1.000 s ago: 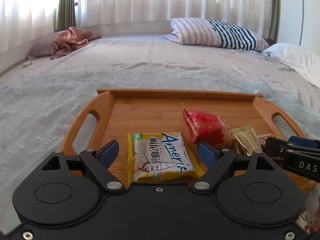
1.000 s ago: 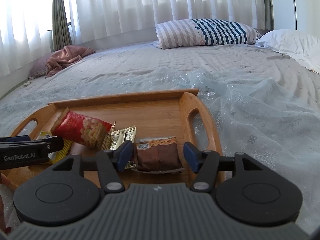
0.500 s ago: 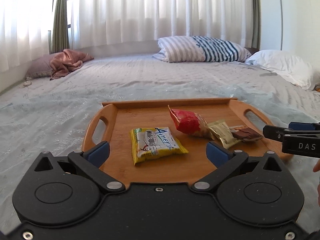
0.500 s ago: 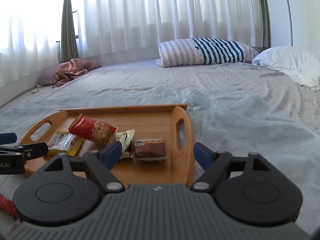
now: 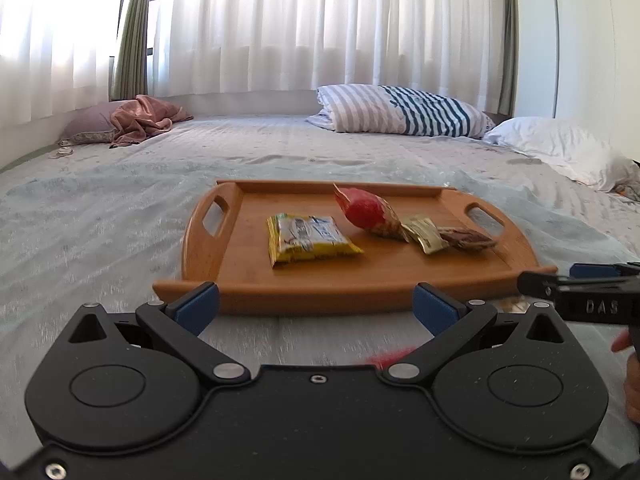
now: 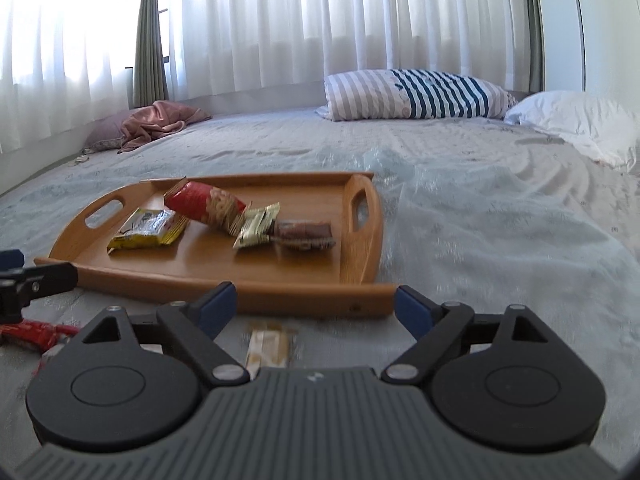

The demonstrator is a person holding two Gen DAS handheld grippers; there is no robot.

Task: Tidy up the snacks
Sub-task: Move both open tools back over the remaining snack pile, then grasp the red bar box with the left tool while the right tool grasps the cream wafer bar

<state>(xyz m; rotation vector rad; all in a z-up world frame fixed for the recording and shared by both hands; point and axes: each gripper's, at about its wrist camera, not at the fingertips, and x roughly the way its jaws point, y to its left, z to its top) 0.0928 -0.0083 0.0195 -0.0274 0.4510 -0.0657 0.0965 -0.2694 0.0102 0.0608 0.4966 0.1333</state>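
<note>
A wooden tray [image 5: 248, 276] [image 6: 360, 248] lies on the bed. On it are a yellow packet [image 5: 310, 238] [image 6: 150, 228], a red packet [image 5: 370, 214] [image 6: 208, 206], a gold sachet [image 5: 426, 234] [image 6: 258, 226] and a brown bar [image 5: 466, 238] [image 6: 306, 234]. My left gripper [image 5: 316, 306] stands open before the tray's near rim, nothing between its fingers. My right gripper [image 6: 316, 306] has its jaws still opening and holds nothing; a tan bar [image 6: 268, 346] lies on the bedspread beneath it. A red packet [image 6: 34, 332] [image 5: 390, 358] lies on the bed at the left.
The grey-blue bedspread [image 5: 100, 220] spreads all round the tray. A striped pillow [image 5: 400, 114], a white pillow [image 5: 560, 148] and a pink cloth on a cushion [image 5: 140, 122] lie at the far side, under white curtains. A hand [image 5: 630, 380] shows at the right edge.
Both grippers have drawn back from the tray and opened wider. The yellow packet and the brown bar, earlier between the jaws, now lie free on the tray.
</note>
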